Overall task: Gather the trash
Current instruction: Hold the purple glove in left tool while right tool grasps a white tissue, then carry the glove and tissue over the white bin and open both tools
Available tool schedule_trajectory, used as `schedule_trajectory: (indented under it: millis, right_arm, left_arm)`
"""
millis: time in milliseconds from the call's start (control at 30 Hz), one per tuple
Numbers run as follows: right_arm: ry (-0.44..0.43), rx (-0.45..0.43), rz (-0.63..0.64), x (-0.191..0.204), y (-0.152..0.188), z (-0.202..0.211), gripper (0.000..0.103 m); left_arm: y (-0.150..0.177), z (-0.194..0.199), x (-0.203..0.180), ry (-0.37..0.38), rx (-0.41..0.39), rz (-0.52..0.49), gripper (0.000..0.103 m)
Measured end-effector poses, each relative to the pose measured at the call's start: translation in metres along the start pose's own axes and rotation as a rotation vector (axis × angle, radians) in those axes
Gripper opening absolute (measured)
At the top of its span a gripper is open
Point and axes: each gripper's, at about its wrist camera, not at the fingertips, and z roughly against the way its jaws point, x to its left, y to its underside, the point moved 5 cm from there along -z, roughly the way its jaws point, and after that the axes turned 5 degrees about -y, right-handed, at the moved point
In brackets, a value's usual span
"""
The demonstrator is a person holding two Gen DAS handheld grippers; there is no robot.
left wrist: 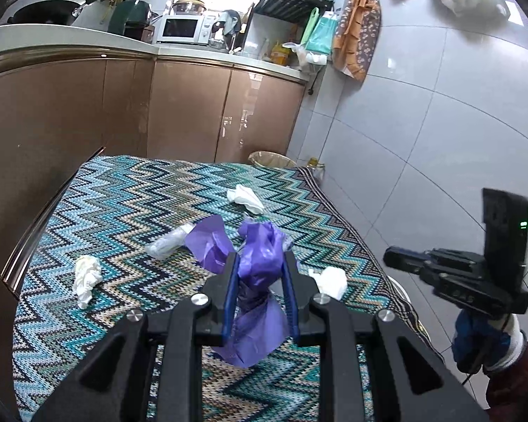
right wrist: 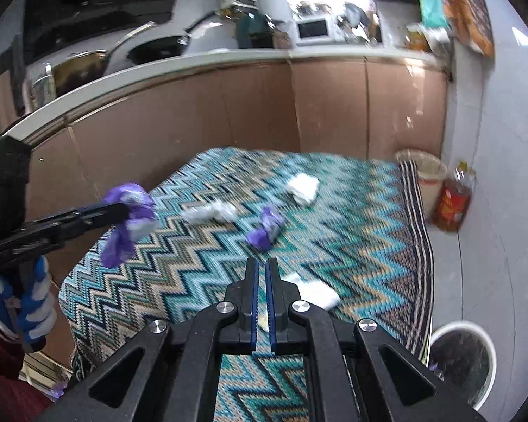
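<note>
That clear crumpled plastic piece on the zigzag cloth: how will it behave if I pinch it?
The clear plastic piece looks thin and crumpled, so it should be light and collapse between the pads. Its glossy film may slip, so pinch it mid-bundle. It lies long and bunched on the cloth, so it probably won't roll.

Woven zigzag cloth (left wrist: 130,204); crinkly purple plastic wrapper (left wrist: 260,263); glossy cabinets (left wrist: 186,112).

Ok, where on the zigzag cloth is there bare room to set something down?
The right-hand stretch of the zigzag cloth is bare, between the far white tissue and the striped edge. It is crowded mid-table: clear plastic wad, purple wrapper, near white tissue.
</note>
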Motion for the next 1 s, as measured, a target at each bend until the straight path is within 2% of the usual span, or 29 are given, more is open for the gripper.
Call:
schedule_trajectory:
  millis: [167, 233, 533, 700, 733, 833, 1000]
  right_arm:
    - [0.032, 0.060, -0.075, -0.024, 0.021, -0.019, 0.034]
    - [0.026, 0.095, -0.109, -0.033, 0.030, -0.030, 0.035]
    - [-0.010, 0.193, -0.274, -0.067, 0.049, -0.073, 0.035]
    - [-0.028, 0.206, -0.290, -0.068, 0.044, -0.086, 0.035]
    - [-0.027, 0.210, -0.279, -0.066, 0.043, -0.088, 0.033]
    - [-0.034, 0.206, -0.252, -0.060, 0.039, -0.091, 0.011]
    - [-0.043, 0.157, -0.199, -0.046, 0.029, -0.082, 0.008]
  left_arm:
    - [0.005, -0.016, -0.002, 0.005, 0.041, 0.004, 0.022]
    - [0.007, -0.024, 0.000, 0.008, 0.056, 0.010, 0.022]
    - [0.019, -0.059, 0.011, 0.027, 0.121, 0.029, 0.022]
    - [0.022, -0.071, 0.018, 0.030, 0.138, 0.045, 0.022]
    - [0.022, -0.072, 0.019, 0.031, 0.139, 0.047, 0.022]
    - [0.024, -0.074, 0.020, 0.030, 0.142, 0.050, 0.022]
    - [0.022, -0.067, 0.019, 0.026, 0.132, 0.046, 0.022]
